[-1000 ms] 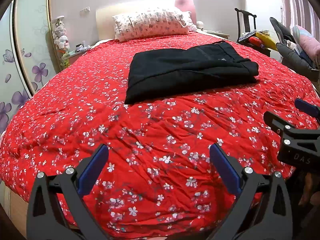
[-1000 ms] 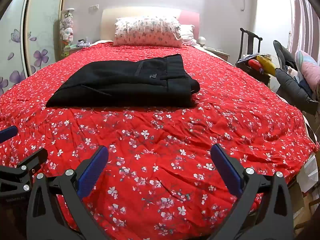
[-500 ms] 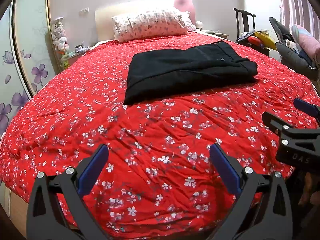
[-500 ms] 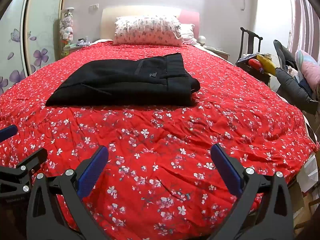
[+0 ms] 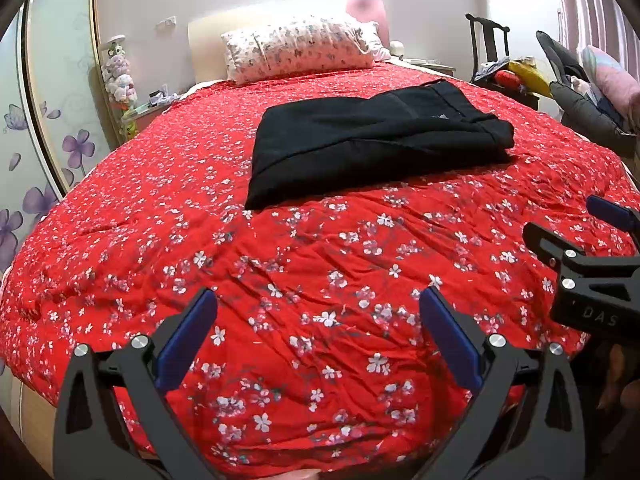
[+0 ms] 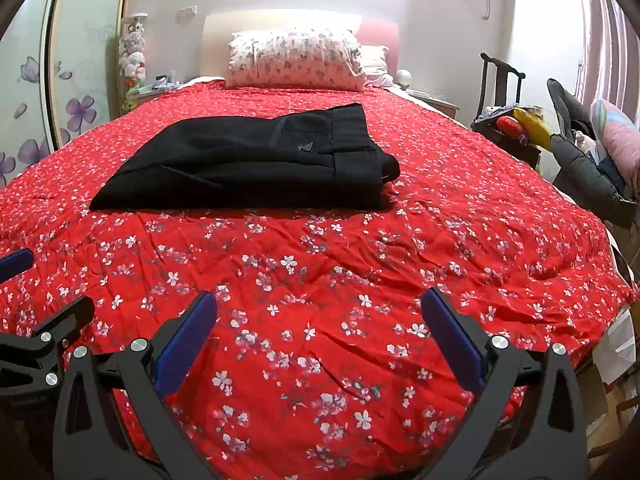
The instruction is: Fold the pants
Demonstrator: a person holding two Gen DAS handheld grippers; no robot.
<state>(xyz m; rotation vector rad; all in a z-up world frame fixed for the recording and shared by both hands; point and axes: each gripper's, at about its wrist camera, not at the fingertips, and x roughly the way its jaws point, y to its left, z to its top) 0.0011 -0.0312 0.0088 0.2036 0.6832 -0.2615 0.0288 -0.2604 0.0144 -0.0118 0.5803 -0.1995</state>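
Note:
Black pants (image 5: 372,140) lie folded into a flat rectangle in the middle of the red flowered bedspread (image 5: 304,264); they also show in the right wrist view (image 6: 256,160). My left gripper (image 5: 318,320) is open and empty, held near the foot of the bed, well short of the pants. My right gripper (image 6: 320,320) is open and empty too, at about the same distance. Each gripper shows at the edge of the other's view: the right one (image 5: 592,264) and the left one (image 6: 36,320).
A flowered pillow (image 6: 296,60) lies at the headboard. A nightstand with a plush toy tower (image 6: 134,60) stands at the left, beside a wardrobe door with purple flowers (image 5: 44,152). A dark chair with clutter (image 6: 508,116) and piled clothes (image 6: 592,160) stand at the right.
Almost nothing has changed; both views drift slightly, and the pants and both open grippers stay where they were.

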